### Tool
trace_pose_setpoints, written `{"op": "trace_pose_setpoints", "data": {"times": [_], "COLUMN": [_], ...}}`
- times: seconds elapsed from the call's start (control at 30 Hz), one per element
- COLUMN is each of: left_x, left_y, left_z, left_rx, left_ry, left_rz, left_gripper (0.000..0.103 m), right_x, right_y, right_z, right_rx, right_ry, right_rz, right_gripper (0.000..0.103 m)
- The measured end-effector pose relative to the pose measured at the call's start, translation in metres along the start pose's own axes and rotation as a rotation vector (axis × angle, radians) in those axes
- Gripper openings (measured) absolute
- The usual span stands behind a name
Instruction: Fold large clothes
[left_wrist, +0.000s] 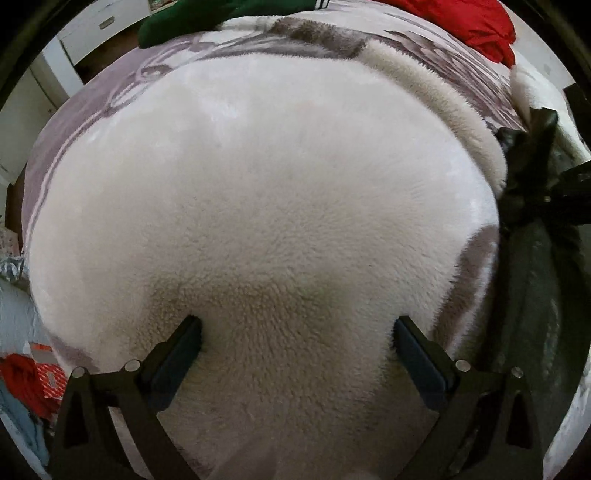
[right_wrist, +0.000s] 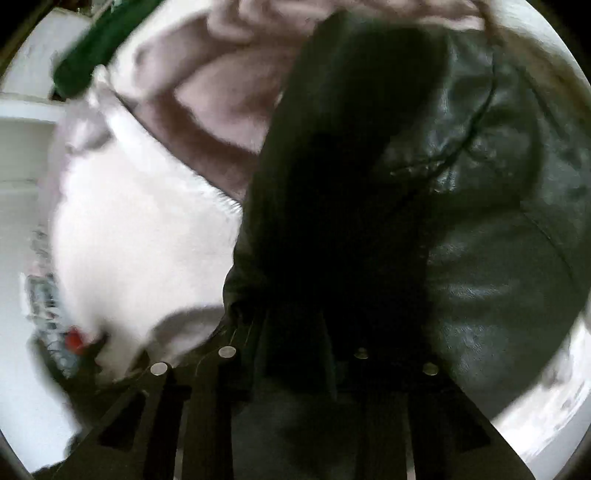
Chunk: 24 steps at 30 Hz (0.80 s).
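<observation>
With the left gripper (left_wrist: 297, 334) spread wide over the white fleece blanket (left_wrist: 258, 192), the right gripper (right_wrist: 295, 369) should lift the black leather jacket (right_wrist: 480, 184), beside that blanket, evenly; its grip is hidden

Cream-white fleece blanket (left_wrist: 258, 192) with mauve-grey pattern — black leather jacket (right_wrist: 480, 184), green garment (left_wrist: 221, 11), red cloth (left_wrist: 476, 22)

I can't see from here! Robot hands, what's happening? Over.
Left gripper open over white fleece blanket. Right gripper shut on black leather jacket. Green garment and red garment lying beyond.
</observation>
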<state>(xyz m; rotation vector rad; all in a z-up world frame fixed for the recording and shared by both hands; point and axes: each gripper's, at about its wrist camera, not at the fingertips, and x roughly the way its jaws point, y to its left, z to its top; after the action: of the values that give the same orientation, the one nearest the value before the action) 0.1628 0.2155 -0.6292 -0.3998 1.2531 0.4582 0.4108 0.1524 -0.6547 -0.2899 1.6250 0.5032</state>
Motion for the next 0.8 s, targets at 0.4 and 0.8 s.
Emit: {"op": "trace_pose_setpoints", "data": {"times": [0.4,0.8], "left_x": [-0.099,0.015], "left_y": [-0.131,-0.295], "left_z": [0.084,0.084], "left_rx": [0.196,0.256], "left_ry": [-0.071,0.224], "left_rz": [-0.065,-0.153], "left_gripper": [0.095,0.007], "right_x": [-0.121,-0.112], "right_y": [-0.131,-0.29], "right_z": [-0.068,-0.159], "right_rx": [0.342,0.594], "right_ry": [-0.125,-0.131], "right_rz": [0.36,0.269], "right_gripper": [0.028,0.029]}}
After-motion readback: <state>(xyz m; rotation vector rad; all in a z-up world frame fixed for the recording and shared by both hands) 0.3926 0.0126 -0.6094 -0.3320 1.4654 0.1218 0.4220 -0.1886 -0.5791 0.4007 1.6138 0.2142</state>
